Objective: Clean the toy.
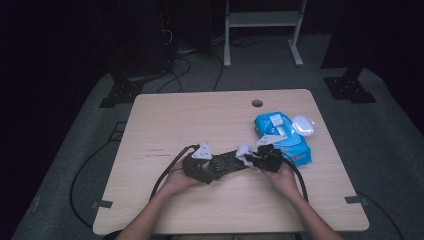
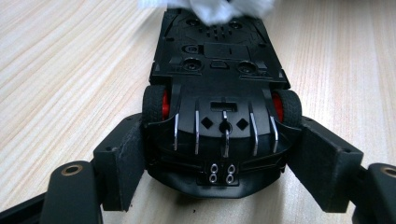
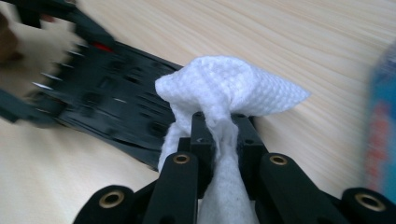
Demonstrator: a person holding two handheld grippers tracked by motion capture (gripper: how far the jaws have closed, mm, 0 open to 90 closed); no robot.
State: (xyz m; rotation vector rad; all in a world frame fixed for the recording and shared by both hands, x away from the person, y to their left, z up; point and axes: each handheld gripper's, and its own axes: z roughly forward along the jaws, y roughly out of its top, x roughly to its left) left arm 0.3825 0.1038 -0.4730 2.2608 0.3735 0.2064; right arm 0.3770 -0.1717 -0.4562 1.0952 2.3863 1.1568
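Toy car: one, black, lying underside-up at mid-table, red hubs showing. Held across its tail between both jaws of left gripper, clamped on the flanks just behind the wheels. Likely light, rigid plastic, smooth and prone to slipping; best gripped at the flat sides, clear of wheels and thin chrome fins. White wipe: one, soft, bunched, pinched tight in right gripper, touching the car's far end. Blue wipe pack: one, just beyond right gripper, white lid flipped open. Wooden table: one.
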